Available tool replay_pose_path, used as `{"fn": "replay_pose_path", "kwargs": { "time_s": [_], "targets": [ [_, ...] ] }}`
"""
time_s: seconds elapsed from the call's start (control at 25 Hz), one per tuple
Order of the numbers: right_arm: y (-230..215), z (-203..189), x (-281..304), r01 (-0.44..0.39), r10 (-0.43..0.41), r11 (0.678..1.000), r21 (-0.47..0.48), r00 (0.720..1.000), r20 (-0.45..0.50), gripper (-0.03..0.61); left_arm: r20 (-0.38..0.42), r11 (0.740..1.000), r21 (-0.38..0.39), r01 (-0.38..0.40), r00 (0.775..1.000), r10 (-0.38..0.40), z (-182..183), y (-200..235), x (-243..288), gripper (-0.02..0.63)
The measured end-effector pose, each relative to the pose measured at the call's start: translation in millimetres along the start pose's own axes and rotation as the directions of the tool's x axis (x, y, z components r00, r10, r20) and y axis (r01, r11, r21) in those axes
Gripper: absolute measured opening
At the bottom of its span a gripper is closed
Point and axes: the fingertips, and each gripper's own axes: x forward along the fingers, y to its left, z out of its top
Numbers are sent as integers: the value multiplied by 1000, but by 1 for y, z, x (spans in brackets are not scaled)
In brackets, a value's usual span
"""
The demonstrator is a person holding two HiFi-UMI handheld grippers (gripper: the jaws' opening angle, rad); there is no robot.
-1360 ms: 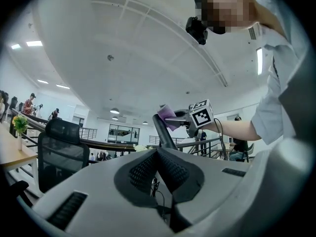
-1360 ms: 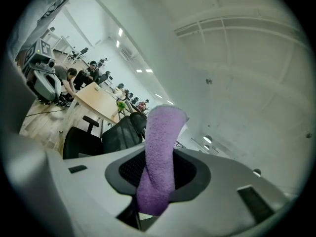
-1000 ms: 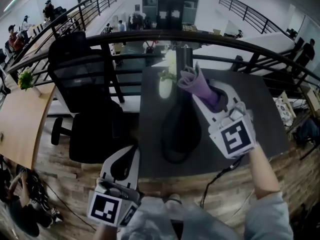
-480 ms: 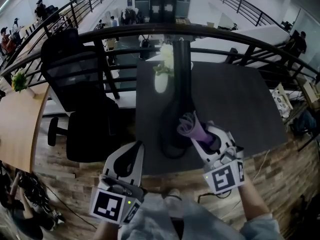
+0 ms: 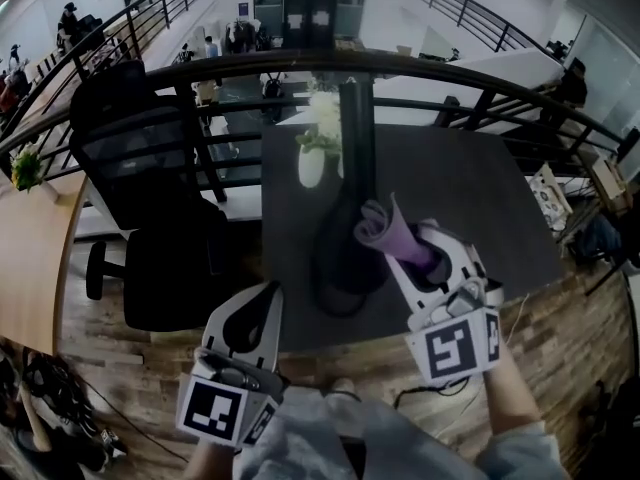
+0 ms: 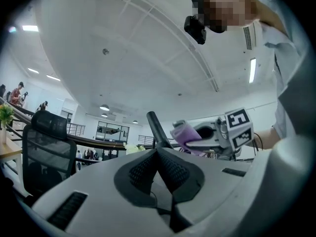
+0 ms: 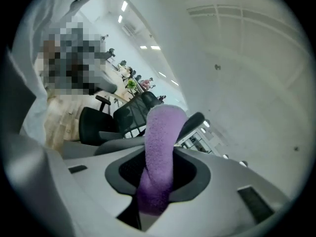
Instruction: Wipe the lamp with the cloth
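Observation:
A black lamp stands on the dark table (image 5: 480, 208), with a round base (image 5: 340, 263) and a tall stem (image 5: 355, 128). My right gripper (image 5: 395, 243) is shut on a rolled purple cloth (image 5: 378, 226), held just right of the lamp's lower stem, above the base. The right gripper view shows the cloth (image 7: 158, 157) clamped between the jaws, with the dark stem (image 7: 195, 122) behind it. My left gripper (image 5: 268, 296) hangs at the table's front-left edge, shut and empty. In its own view the left gripper (image 6: 158, 154) faces the stem (image 6: 155, 130) and the cloth (image 6: 185, 132).
A white vase with pale flowers (image 5: 312, 158) stands on the table's far side, left of the lamp stem. A black office chair (image 5: 150, 178) is left of the table, a wooden desk (image 5: 30, 238) further left. A black railing (image 5: 450, 83) curves behind.
My right gripper brought the cloth down from the upper stem toward the lamp's base and nearer to me. The left gripper stayed put.

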Motion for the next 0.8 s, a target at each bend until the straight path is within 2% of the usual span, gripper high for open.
{"fn": "replay_pose_path", "kwargs": {
  "time_s": [0.16, 0.28, 0.36, 0.52, 0.8],
  "targets": [
    [-63, 41, 32, 141, -147, 979, -150, 989, -26, 118, 0, 1000, -13, -2, 1000, 2, 1, 2, -9, 2],
    [-83, 56, 58, 136, -154, 963, -234, 986, -59, 119, -7, 1000, -14, -15, 1000, 15, -2, 7, -17, 2],
    [-87, 58, 71, 125, -148, 959, -255, 986, -74, 119, -5, 999, -21, -28, 1000, 27, -2, 13, -23, 2],
    [-77, 59, 71, 132, -179, 931, -340, 978, -110, 120, -8, 998, -41, -37, 999, 37, -5, 20, -33, 2],
    [-10, 53, 71, 67, -163, 882, -466, 972, -168, 120, 0, 998, -52, -20, 1000, 20, -7, 22, -33, 2]
  ]
}}
